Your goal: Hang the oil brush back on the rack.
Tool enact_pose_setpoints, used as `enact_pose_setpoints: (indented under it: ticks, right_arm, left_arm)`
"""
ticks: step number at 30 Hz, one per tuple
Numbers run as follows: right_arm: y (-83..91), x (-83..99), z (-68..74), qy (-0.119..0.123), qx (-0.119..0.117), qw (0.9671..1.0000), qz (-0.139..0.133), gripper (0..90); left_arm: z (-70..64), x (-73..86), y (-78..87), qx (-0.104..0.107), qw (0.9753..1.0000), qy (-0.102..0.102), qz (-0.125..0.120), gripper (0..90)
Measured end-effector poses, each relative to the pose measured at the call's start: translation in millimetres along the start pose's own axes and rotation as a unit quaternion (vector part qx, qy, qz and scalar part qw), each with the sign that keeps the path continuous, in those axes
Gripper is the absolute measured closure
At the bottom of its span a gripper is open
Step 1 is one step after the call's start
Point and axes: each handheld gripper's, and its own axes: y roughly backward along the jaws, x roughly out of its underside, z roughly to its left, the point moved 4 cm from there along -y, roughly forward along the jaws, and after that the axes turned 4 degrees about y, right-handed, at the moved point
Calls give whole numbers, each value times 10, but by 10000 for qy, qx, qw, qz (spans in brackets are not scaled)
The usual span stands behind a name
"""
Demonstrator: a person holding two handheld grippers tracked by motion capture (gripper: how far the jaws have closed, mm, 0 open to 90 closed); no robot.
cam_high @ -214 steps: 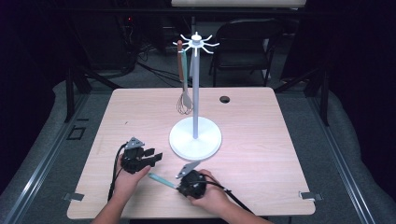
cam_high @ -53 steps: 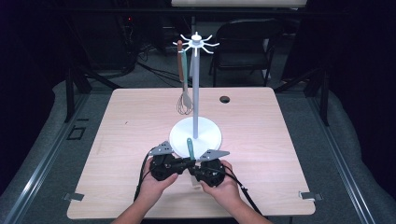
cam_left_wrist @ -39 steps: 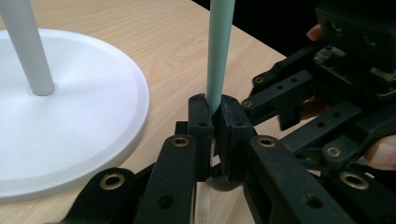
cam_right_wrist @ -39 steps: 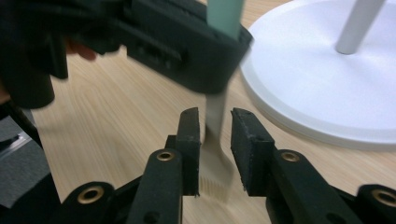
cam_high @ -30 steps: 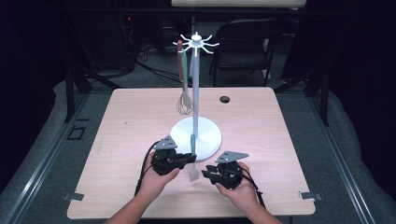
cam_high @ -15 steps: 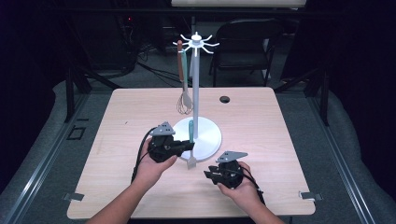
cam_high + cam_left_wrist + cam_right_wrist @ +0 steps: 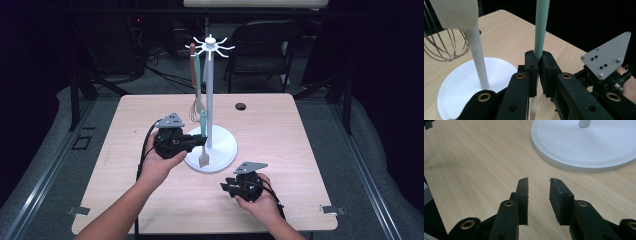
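Holding the teal-handled spatula point(image 7: 202, 135) upright in my left gripper point(image 7: 537, 56), I have its jaws pinched on the handle low down, just above the pale blade, so most of the handle rises free above them. It hangs beside the white pole point(image 7: 209, 95) of the utensil stand point(image 7: 222, 150), with the blade over the round base. My right gripper point(image 7: 538, 187) sits low near the table point(image 7: 125, 125) with its jaws parted and nothing between them, the base edge just ahead of them.

My read is that the spatula goes up onto 1 of the hooks point(image 7: 220, 47) at the crown, and that is where trouble starts. The hanging end is far above my jaws, so any small twist of my wrist will swing that tip wide and it could miss the hook or knock it. The whisk point(image 7: 196, 107) and a brown-handled tool point(image 7: 193, 70) already hang just past my left jaws, and a careless lift may snag the whisk wires or set both swinging. Pushing sideways against the pole could rock the stand or slide it on the table. The grip is near the blade, so the handle might pivot between the pads if it catches anything. I cannot see the hole in the handle end from here, so lining it up would be partly blind
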Motion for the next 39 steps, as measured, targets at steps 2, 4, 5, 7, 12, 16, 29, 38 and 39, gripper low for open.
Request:
enact_pose_setpoints:
  ticks: [2,4,5,7,12,16,29,38,39]
  right_arm:
    - [-4,5,-3,-18,-14,10000,22,684]
    - [-8,14,-11,5,-3,10000,57,680]
    - [-13,17,-12,7,-1,10000,62,676]
    - [-22,22,-11,6,-11,10000,53,671]
    - [-23,38,-13,-10,-20,10000,87,665]
    - [-20,49,-24,-14,-17,9999,108,659]
    - [-43,68,-16,-14,-39,10000,82,645]
    - [-50,77,-6,19,-44,9999,100,644]
    - [-52,78,-5,18,-46,9999,99,644]
  left_arm:
    - [2,-78,45,-25,10000,-23,-32,853]
    - [-6,-147,79,-18,10000,-31,-78,853]
    - [-10,-171,92,-14,10000,-44,-73,853]
    - [-22,-244,120,29,9999,-66,-109,853]
    - [-36,-408,173,-26,9998,-183,-105,853]
    - [-59,-583,227,-7,9997,-221,-135,853]
    - [-45,-1079,284,141,9995,-157,-254,853]
    - [15,-1135,201,445,9988,32,-223,853]
    - [18,-1136,197,467,9986,33,-227,853]
